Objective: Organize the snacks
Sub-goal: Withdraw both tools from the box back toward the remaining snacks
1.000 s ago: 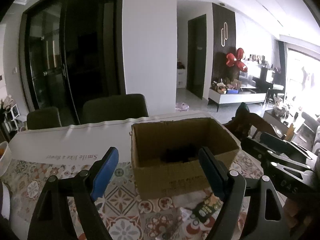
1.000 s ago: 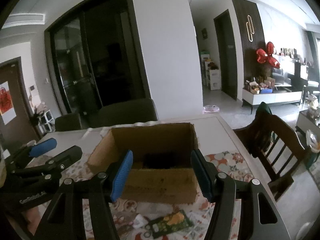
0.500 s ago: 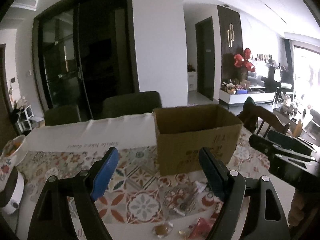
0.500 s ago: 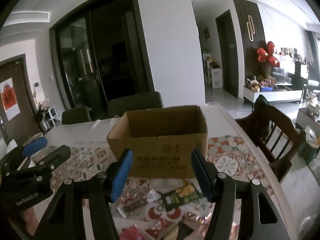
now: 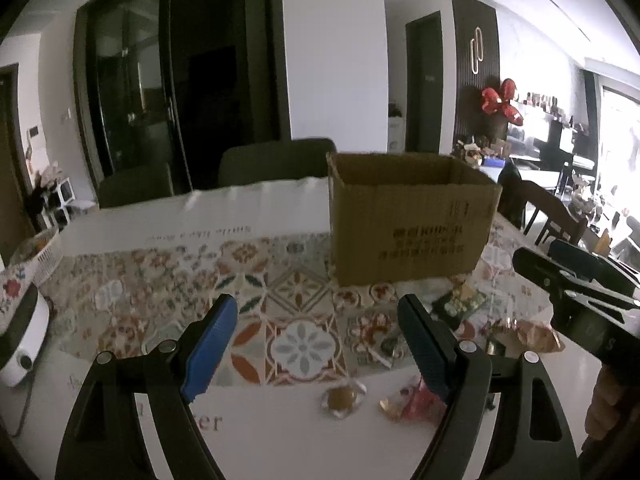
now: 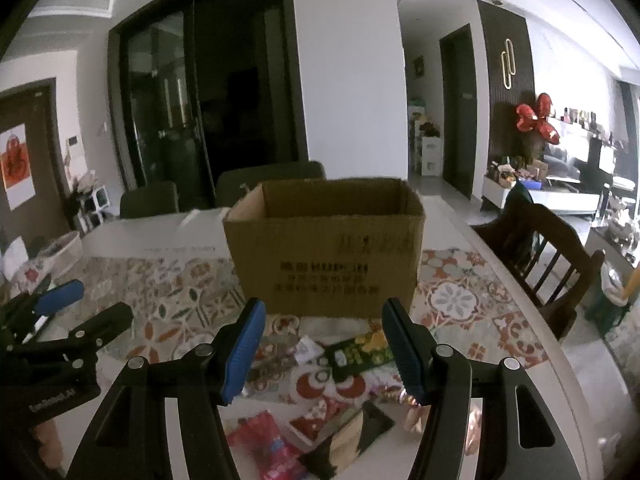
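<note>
An open cardboard box (image 5: 412,224) (image 6: 326,256) stands on the patterned tablecloth (image 5: 192,276). Several small snack packets lie in front of it: a dark green packet (image 6: 356,354) (image 5: 460,304), a red packet (image 6: 272,444), a round clear-wrapped sweet (image 5: 340,398) and a pink wrapper (image 5: 416,402). My left gripper (image 5: 316,344) hangs open above the cloth, left of the snacks, with nothing between its blue pads. My right gripper (image 6: 322,350) is open too, above the snack pile in front of the box, empty. Each gripper shows at the edge of the other's view.
A white appliance (image 5: 20,336) and a basket (image 5: 40,248) sit at the table's left end. Dark chairs (image 5: 276,160) stand behind the table, and a wooden chair (image 6: 540,248) at its right side. White table surface runs along the near edge.
Both grippers have drawn back from above the box and come down toward the near table. The box's inside is no longer seen and the snacks in front have come into view.
</note>
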